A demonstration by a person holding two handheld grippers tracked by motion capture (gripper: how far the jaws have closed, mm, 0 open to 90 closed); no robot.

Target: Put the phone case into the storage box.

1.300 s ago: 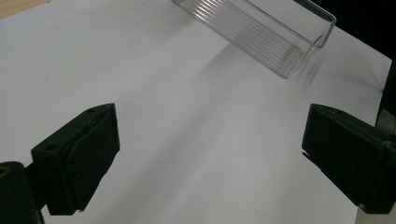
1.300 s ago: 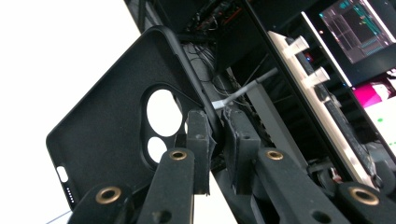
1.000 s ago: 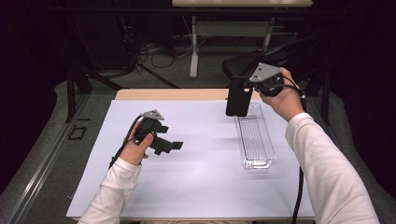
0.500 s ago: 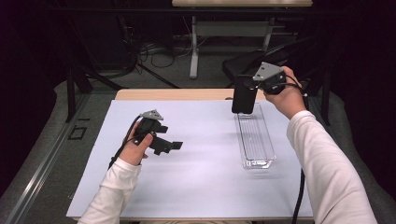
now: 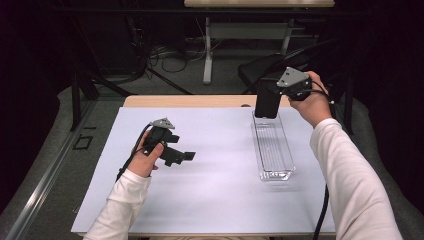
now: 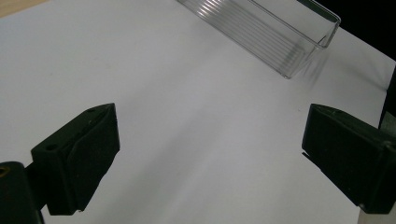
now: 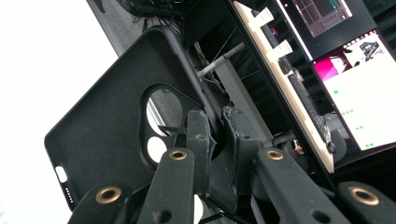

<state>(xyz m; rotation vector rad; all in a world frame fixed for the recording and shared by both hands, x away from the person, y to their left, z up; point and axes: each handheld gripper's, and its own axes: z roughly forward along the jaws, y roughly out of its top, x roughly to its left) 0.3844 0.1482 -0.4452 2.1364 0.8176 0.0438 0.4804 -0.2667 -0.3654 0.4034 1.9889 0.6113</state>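
High view: right claw (image 5: 272,100) grips black phone case (image 5: 267,99) above clear tray (image 5: 274,150); left claw (image 5: 186,157) wide.

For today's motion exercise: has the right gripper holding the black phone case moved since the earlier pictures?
Yes. The right gripper, shut on the phone case, has shifted rightward, from left of the clear tray to above its far end.
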